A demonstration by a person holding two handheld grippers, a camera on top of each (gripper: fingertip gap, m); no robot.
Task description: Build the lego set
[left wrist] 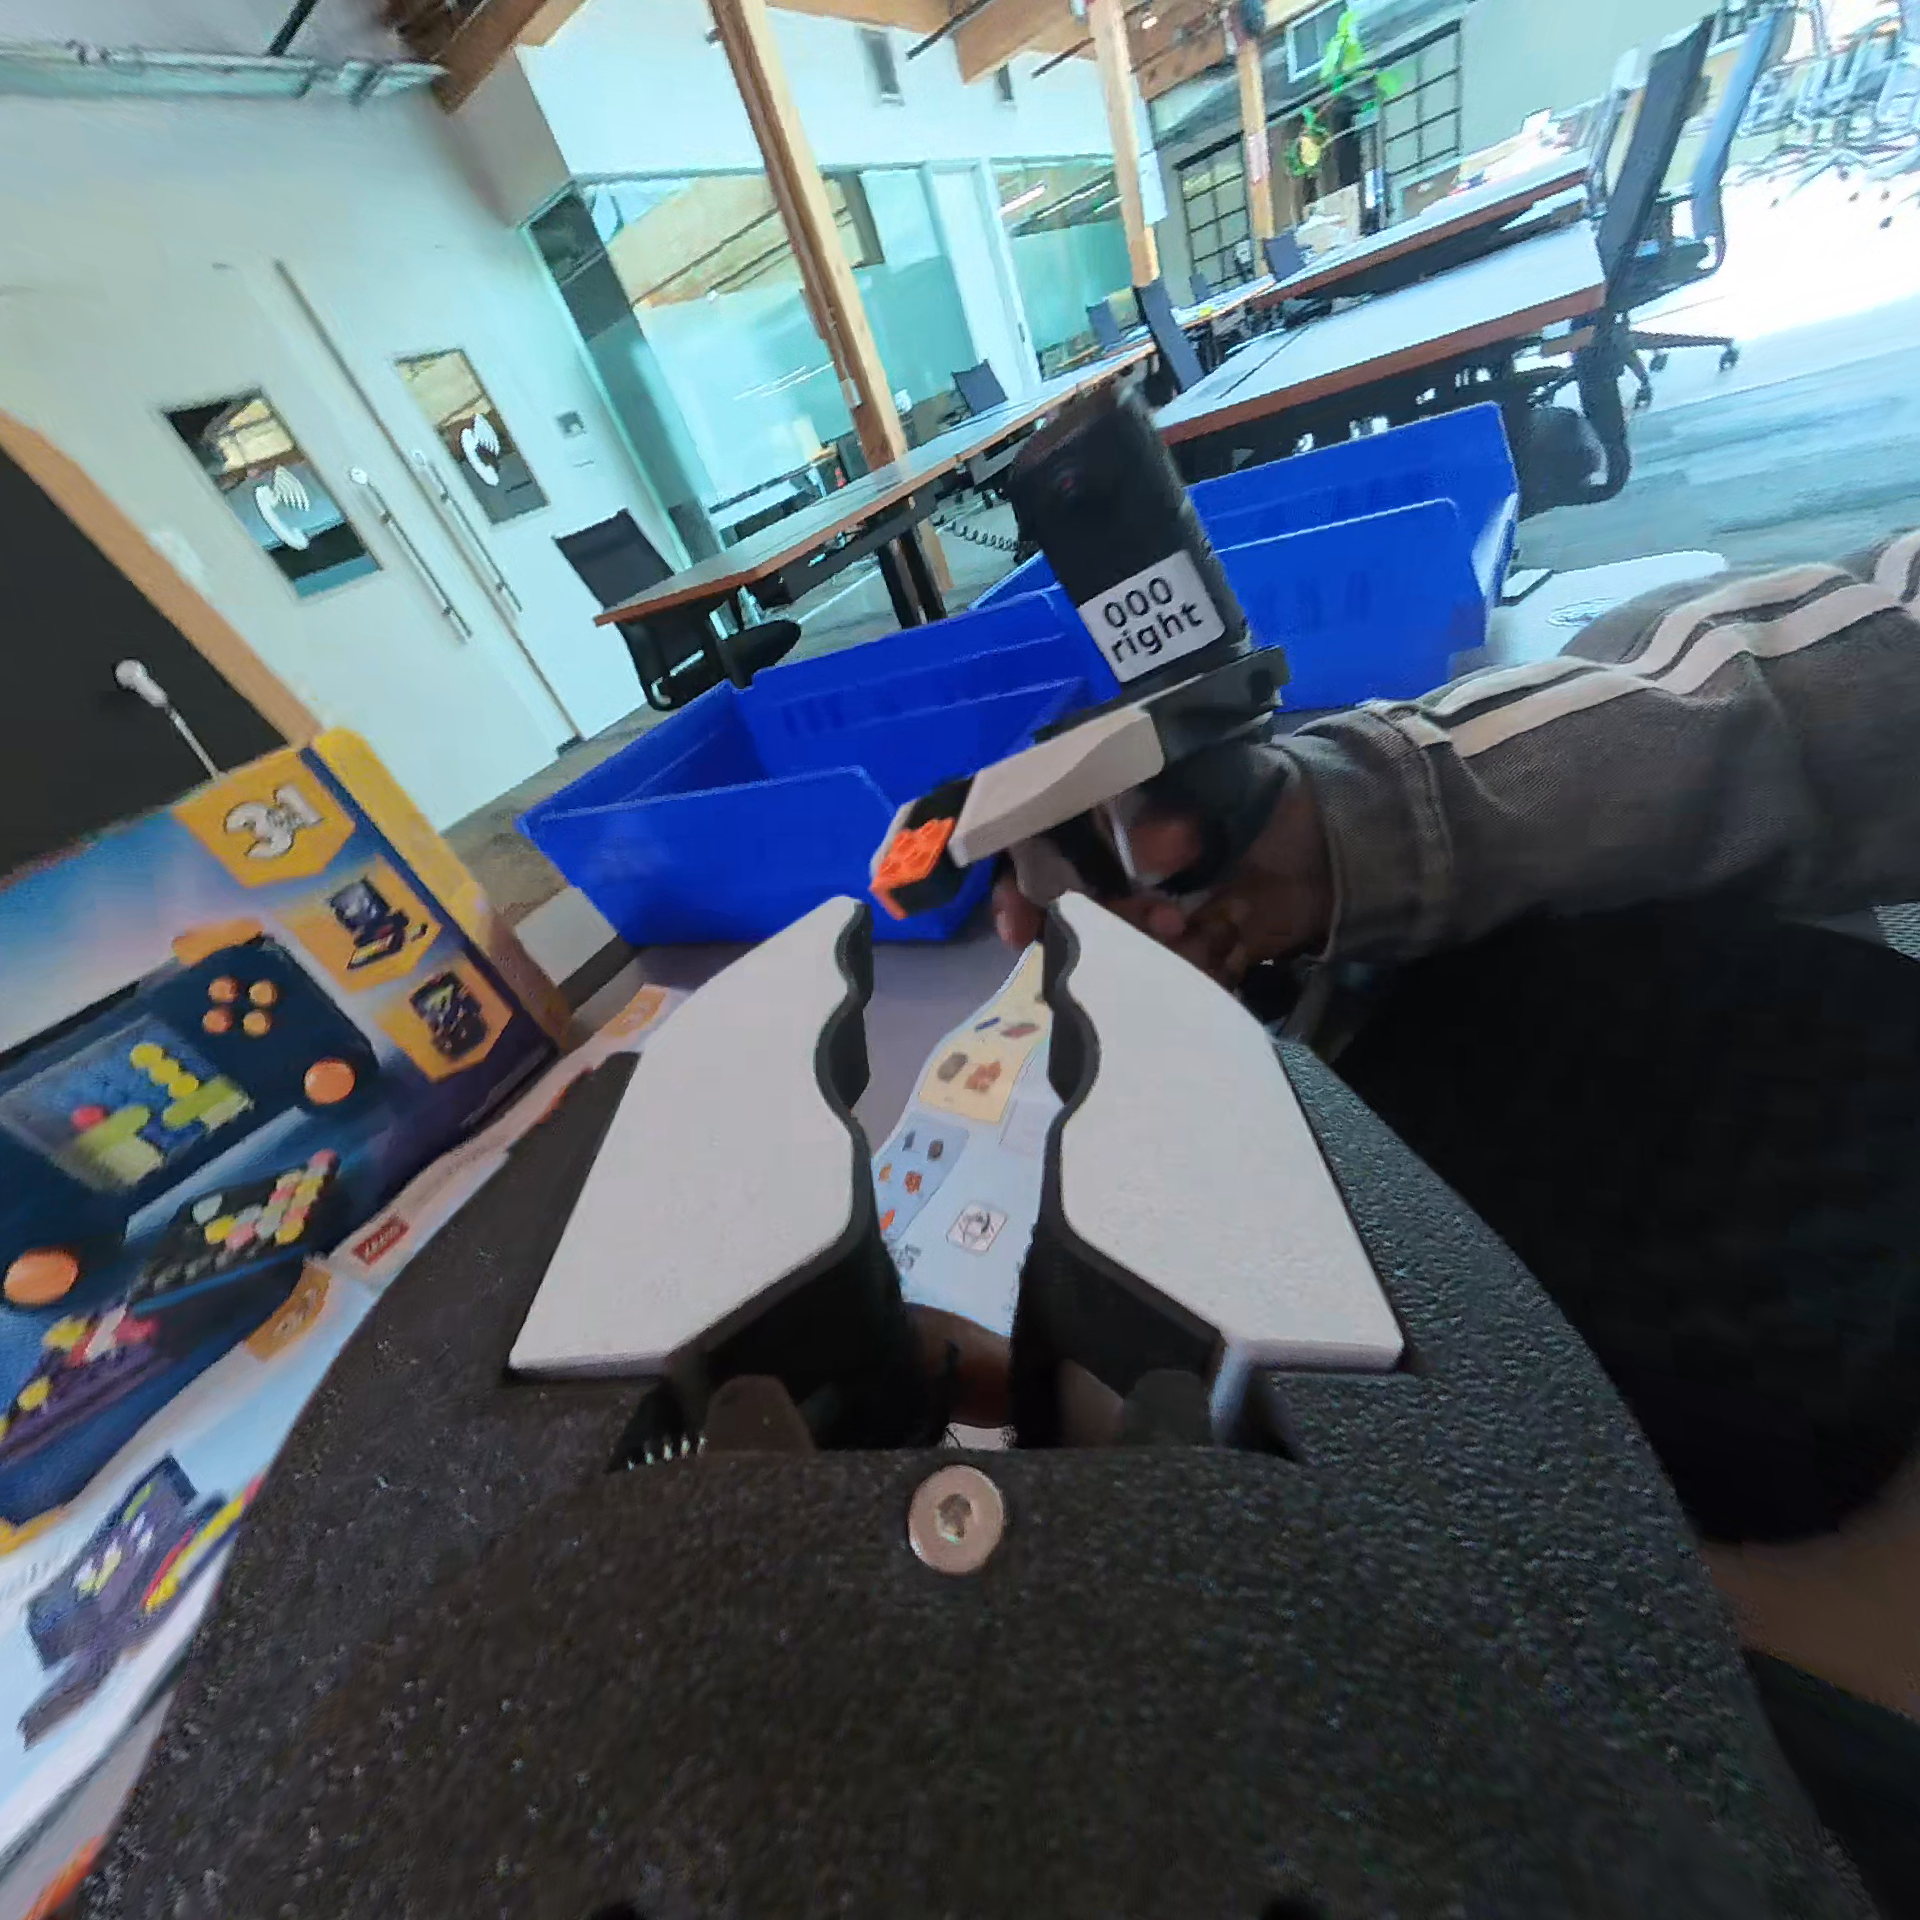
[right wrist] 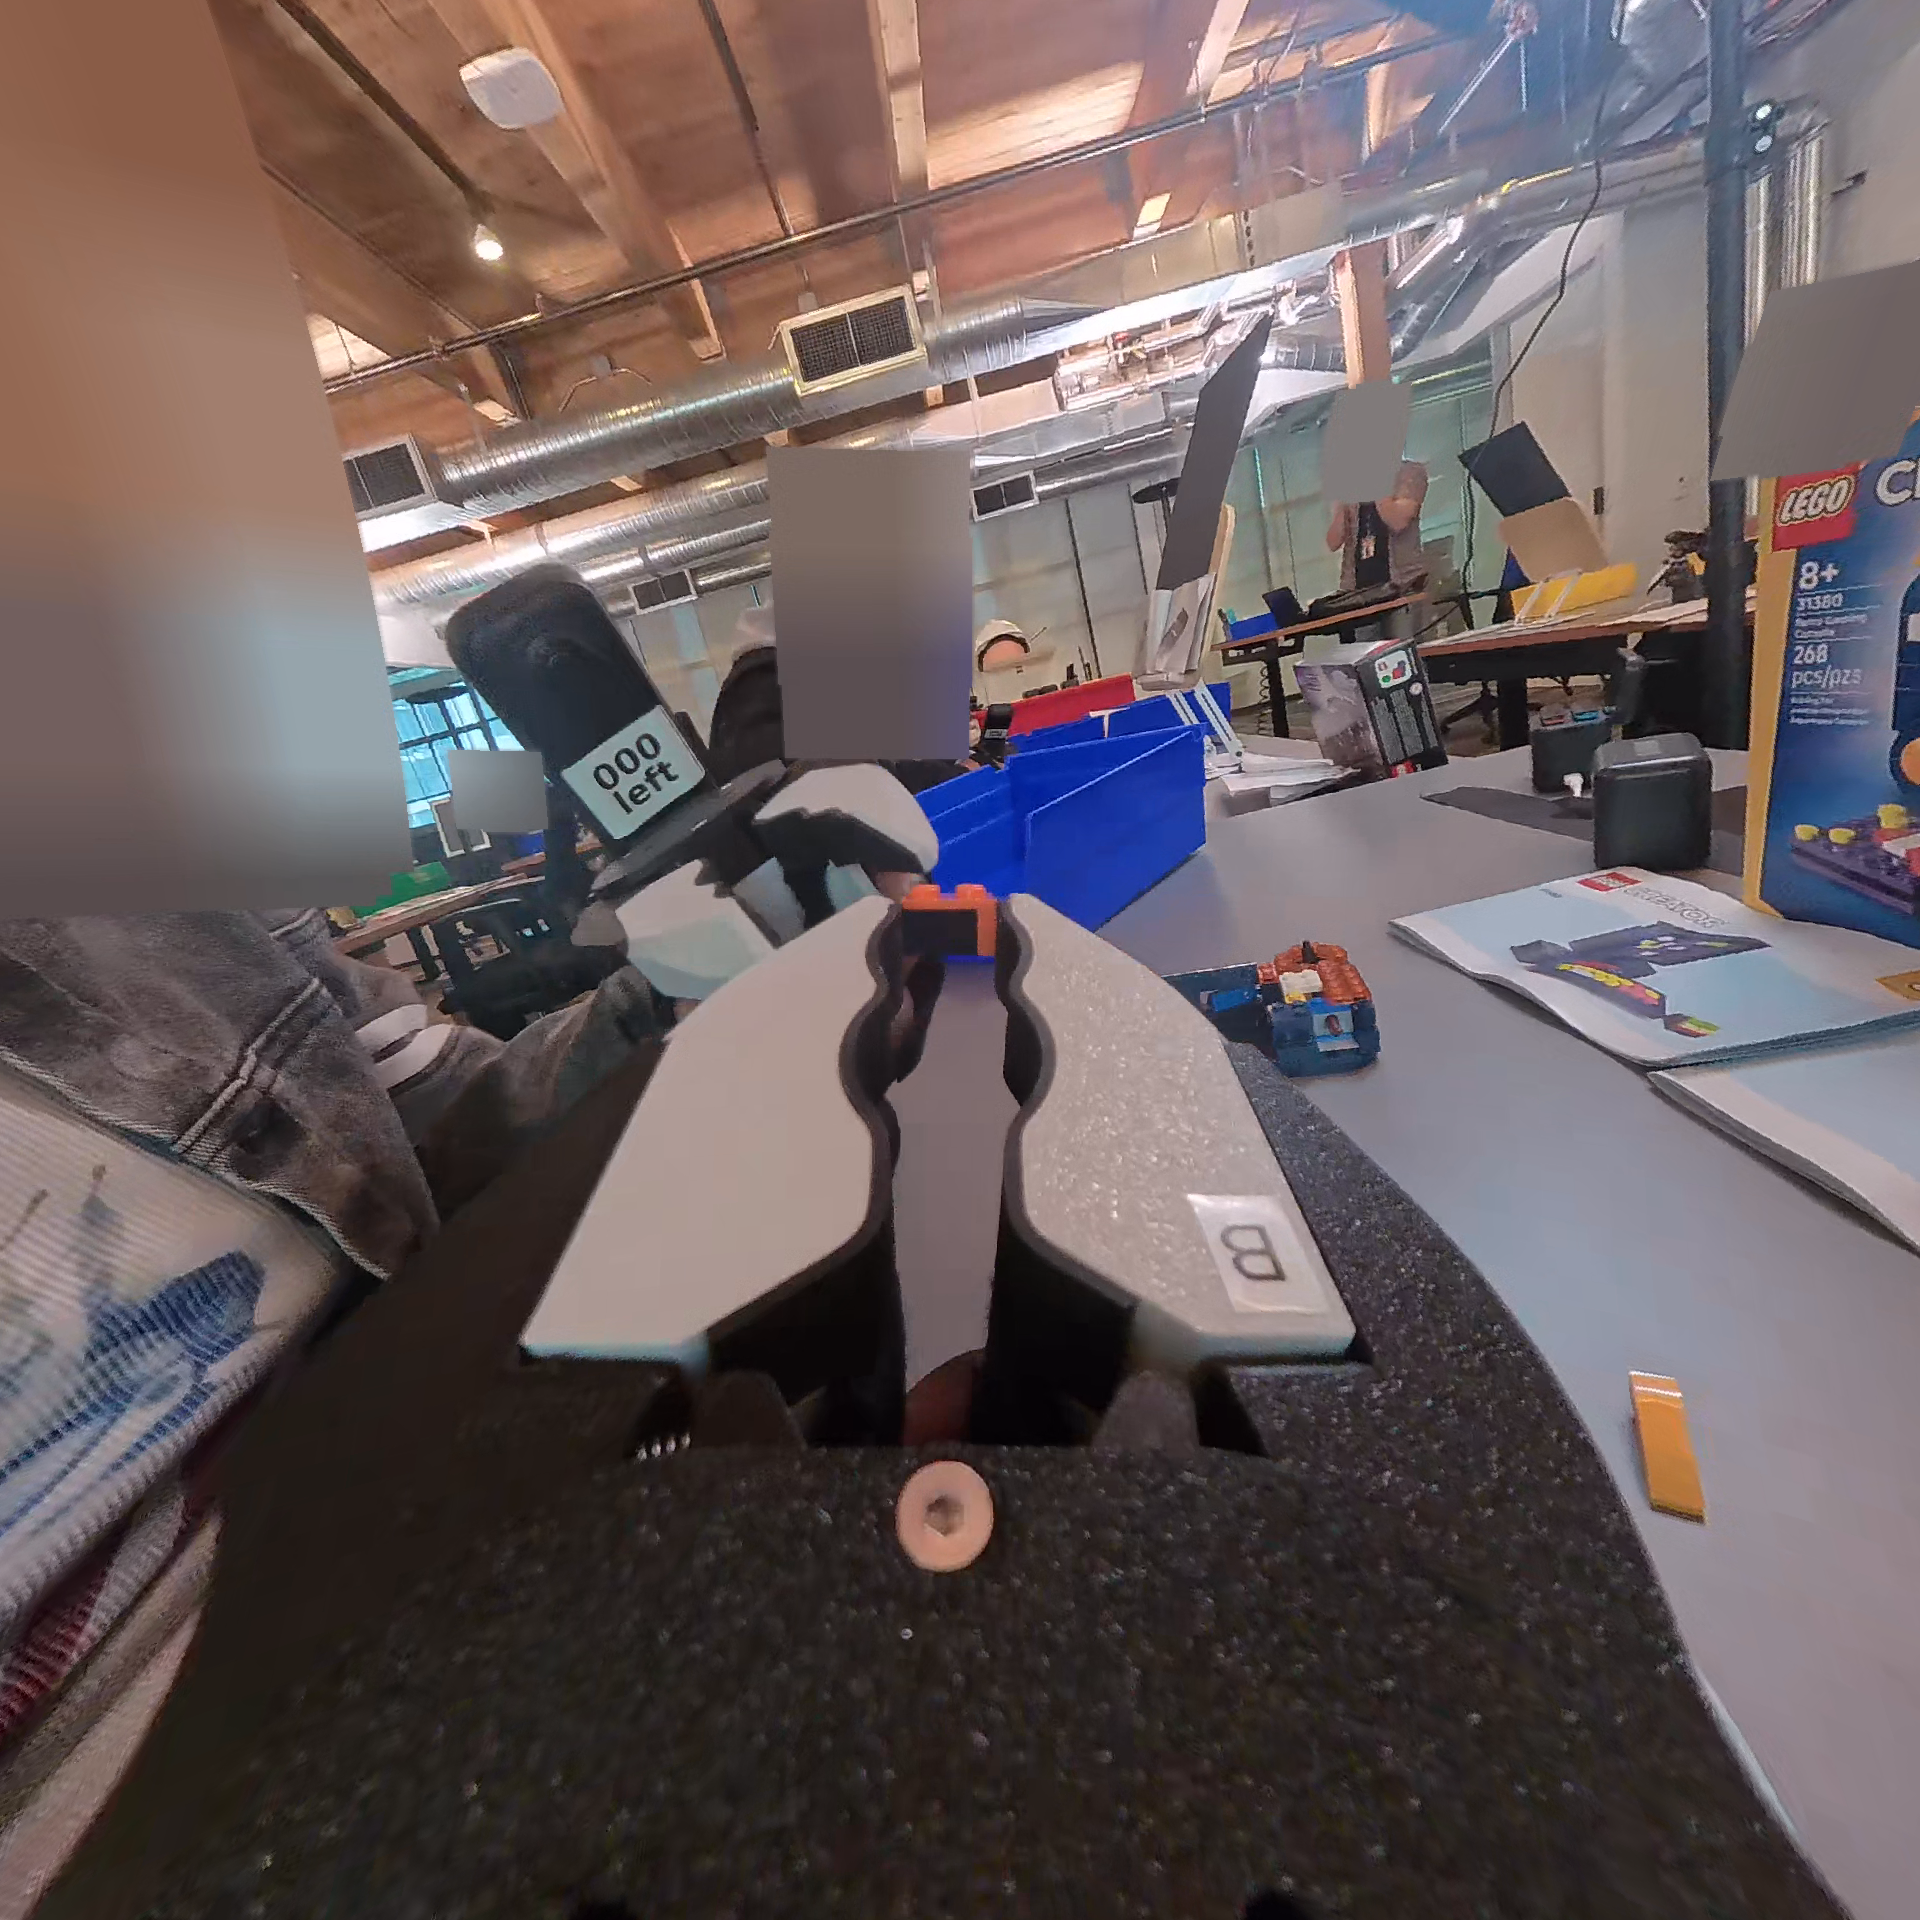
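The right gripper (right wrist: 948, 925) is pinching a small orange and black brick (right wrist: 948, 928) at its fingertips. The left gripper (left wrist: 951, 925) is standing partly open, holding nothing, above the grey table (right wrist: 1507, 1195) with blue bins (left wrist: 790, 831) in an office.

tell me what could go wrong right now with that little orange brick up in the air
1. The right gripper pinches the small orange and black brick only at its fingertips, above the grey table; a small twist might let it slip and drop.
2. The left gripper hangs open and close by, so the two could bump.
3. A dropped brick could bounce into the blue bins.
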